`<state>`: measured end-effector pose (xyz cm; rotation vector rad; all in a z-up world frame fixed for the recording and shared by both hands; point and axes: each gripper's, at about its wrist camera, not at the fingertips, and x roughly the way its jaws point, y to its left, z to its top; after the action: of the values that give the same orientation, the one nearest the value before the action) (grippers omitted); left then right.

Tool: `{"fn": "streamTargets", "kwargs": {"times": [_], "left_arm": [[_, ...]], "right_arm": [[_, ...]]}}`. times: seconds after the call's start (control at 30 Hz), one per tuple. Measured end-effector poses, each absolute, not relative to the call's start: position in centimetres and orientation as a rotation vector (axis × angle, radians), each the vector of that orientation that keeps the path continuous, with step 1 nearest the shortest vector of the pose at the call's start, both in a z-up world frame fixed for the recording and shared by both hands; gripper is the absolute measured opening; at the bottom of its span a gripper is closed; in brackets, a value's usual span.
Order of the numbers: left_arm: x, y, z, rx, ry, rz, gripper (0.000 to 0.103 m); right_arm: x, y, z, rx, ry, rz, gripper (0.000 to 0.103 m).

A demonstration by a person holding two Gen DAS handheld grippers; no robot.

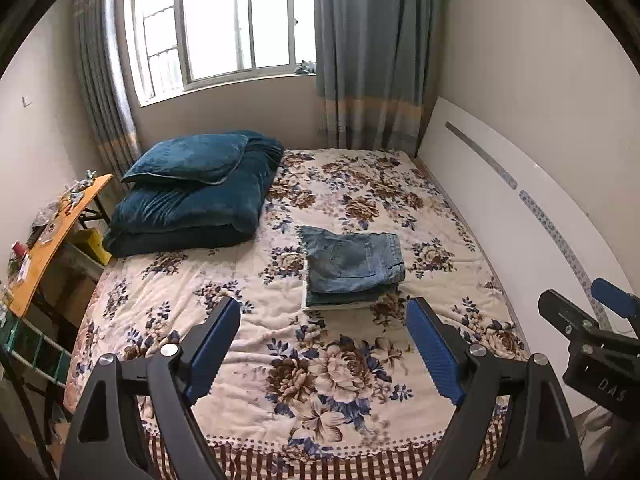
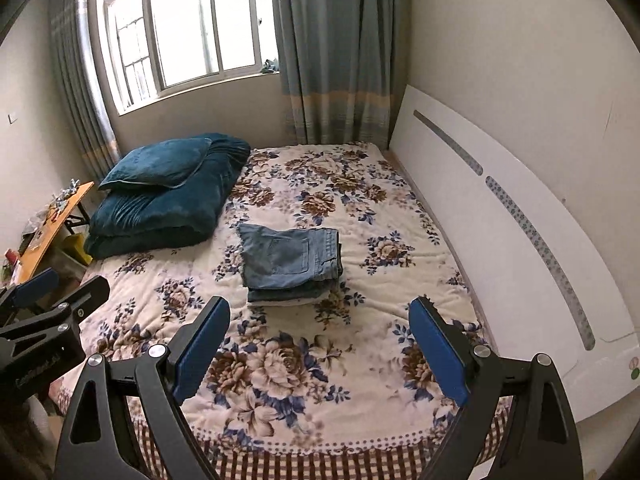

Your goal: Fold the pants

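A pair of blue denim pants [image 1: 354, 266] lies folded into a compact stack on the middle of the floral bedspread [image 1: 224, 288]. It also shows in the right wrist view [image 2: 290, 264]. My left gripper [image 1: 324, 320] is open and empty, held above the near part of the bed, short of the pants. My right gripper [image 2: 320, 320] is open and empty too, at about the same distance from the pants. The right gripper shows at the right edge of the left wrist view [image 1: 592, 320]. The left gripper shows at the left edge of the right wrist view [image 2: 52, 300].
A folded dark teal blanket with a pillow [image 1: 192, 196] lies at the bed's far left. A white headboard [image 1: 520, 208] runs along the right side. An orange cluttered table [image 1: 52, 236] stands left of the bed. A window and curtains [image 1: 368, 48] are at the back.
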<state>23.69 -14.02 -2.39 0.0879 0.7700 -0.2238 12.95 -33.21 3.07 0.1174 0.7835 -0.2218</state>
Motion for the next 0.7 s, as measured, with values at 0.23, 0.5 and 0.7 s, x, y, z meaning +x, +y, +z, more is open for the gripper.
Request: {"fn": "streamTargets", "kwargs": {"times": [0.23, 0.5, 0.7], "left_arm": [[22.8, -13.9, -3.0, 0.088, 0.788, -0.217, 0.085], [24.5, -14.5, -4.7, 0.108, 0.788, -0.175, 0.101], [27.2, -16.0, -6.6, 0.128, 0.789, -0.167, 0.102]], "right_arm": [[12.0, -32.8, 2.9, 0.116, 0.799, -0.217, 0.093], [13.8, -33.9, 1.1, 0.122, 0.778, -0.227, 0.098], [17.9, -34.7, -1.3, 0.116, 0.780, -0.239, 0.098]]}}
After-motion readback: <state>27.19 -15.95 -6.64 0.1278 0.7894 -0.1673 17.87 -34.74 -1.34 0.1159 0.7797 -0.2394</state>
